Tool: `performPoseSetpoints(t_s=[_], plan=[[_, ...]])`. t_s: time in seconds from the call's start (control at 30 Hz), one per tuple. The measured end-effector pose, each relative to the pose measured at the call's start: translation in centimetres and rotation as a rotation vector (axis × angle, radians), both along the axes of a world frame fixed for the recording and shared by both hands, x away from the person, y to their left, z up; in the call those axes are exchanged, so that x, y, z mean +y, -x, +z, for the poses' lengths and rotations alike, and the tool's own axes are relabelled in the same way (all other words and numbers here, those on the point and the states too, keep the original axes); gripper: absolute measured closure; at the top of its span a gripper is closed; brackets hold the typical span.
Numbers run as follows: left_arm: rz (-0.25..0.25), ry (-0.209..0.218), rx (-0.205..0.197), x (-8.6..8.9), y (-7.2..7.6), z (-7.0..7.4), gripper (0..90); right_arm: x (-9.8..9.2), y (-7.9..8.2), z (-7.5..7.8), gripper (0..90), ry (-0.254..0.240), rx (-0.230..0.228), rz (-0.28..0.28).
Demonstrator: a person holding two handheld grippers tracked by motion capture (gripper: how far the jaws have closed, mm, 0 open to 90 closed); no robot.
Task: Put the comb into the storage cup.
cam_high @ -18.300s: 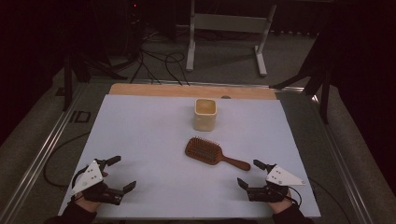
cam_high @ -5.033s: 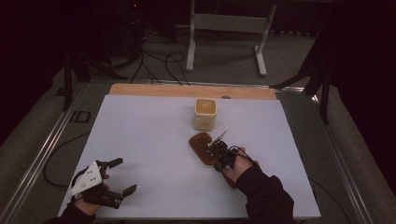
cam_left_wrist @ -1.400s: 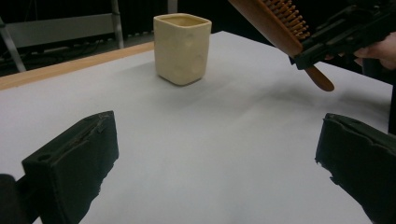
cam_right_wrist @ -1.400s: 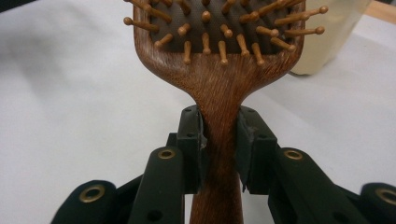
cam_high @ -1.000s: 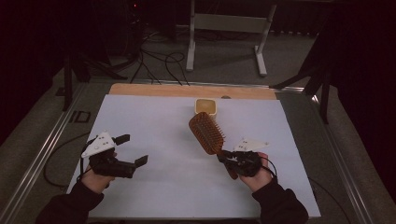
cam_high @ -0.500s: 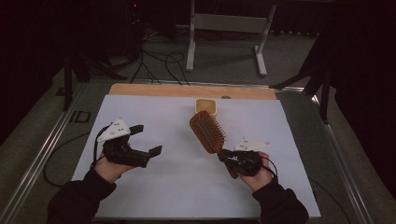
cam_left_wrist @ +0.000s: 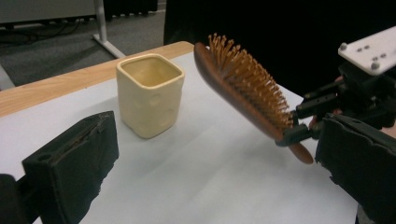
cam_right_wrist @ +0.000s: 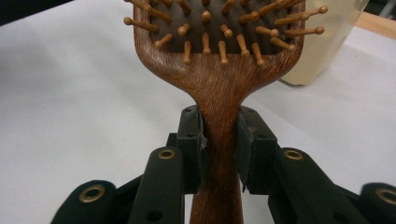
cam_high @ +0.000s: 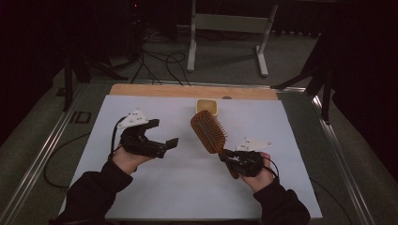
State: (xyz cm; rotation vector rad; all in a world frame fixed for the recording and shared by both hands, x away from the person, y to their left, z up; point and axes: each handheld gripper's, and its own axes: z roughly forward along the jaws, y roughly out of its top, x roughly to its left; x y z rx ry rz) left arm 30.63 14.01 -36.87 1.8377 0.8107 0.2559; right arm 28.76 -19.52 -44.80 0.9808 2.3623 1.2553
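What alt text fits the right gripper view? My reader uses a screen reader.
The right hand-held gripper clamps the wooden handle of a hairbrush, bristles facing the camera. A pale yellow cup stands behind on the white table cover.

No readable text, label, brand or number appears on anything here (the surfaces are all plain).

Dim lab, white-topped table [cam_high: 141, 197], floor cables [cam_high: 159, 58], metal stand [cam_high: 225, 23]
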Motion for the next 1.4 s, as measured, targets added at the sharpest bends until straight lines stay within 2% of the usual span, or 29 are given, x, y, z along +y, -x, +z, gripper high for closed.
performPoseSetpoints(t_s=[0.17, 0.37, 0.47, 0.63, 0.73, 0.9, 0.93, 1.07, 1.13, 1.27, 1.4], plan=[[0.027, 0.013, 0.015, -1.4, -0.8, 0.2, 1.3, 0.1, 0.0, 0.0, 73.2, 0.000, -0.001, 0.002], [0.040, 0.030, 0.057, -2.8, -1.5, 0.6, 1.3, 0.1, 0.0, 0.1, 73.2, -0.003, -0.004, 0.000], [0.059, 0.050, 0.080, -3.5, -1.9, 0.8, 1.3, 0.1, 0.0, 0.1, 73.2, -0.004, -0.005, -0.002], [0.051, 0.086, 0.109, -5.0, -2.3, 0.8, 1.3, 0.2, 0.0, 0.1, 73.2, -0.005, -0.004, -0.011], [0.065, 0.107, 0.133, -5.8, -2.5, 0.8, 1.6, 0.3, 0.0, 0.2, 73.2, -0.005, -0.006, -0.012], [0.077, 0.141, 0.154, -6.6, -3.0, 0.1, 3.6, 0.3, 0.1, 0.2, 73.1, -0.008, -0.019, -0.009], [0.077, 0.148, 0.163, -6.7, -3.1, -0.1, 3.6, 0.2, 0.0, 0.2, 73.2, -0.017, -0.010, -0.005], [0.120, 0.164, 0.178, -7.0, -3.4, -0.8, 5.0, 0.4, 0.1, 0.2, 73.1, -0.014, -0.018, -0.006], [0.126, 0.173, 0.189, -7.1, -3.7, -1.0, 6.6, 0.4, 0.2, 0.3, 73.2, -0.017, -0.016, -0.001], [0.123, 0.189, 0.232, -7.4, -4.1, -1.7, 6.6, 0.5, 0.3, 0.4, 73.1, -0.016, -0.028, 0.005], [0.113, 0.203, 0.254, -7.7, -4.2, -2.2, 6.6, 0.6, 0.3, 0.4, 73.1, -0.018, -0.030, 0.008]])
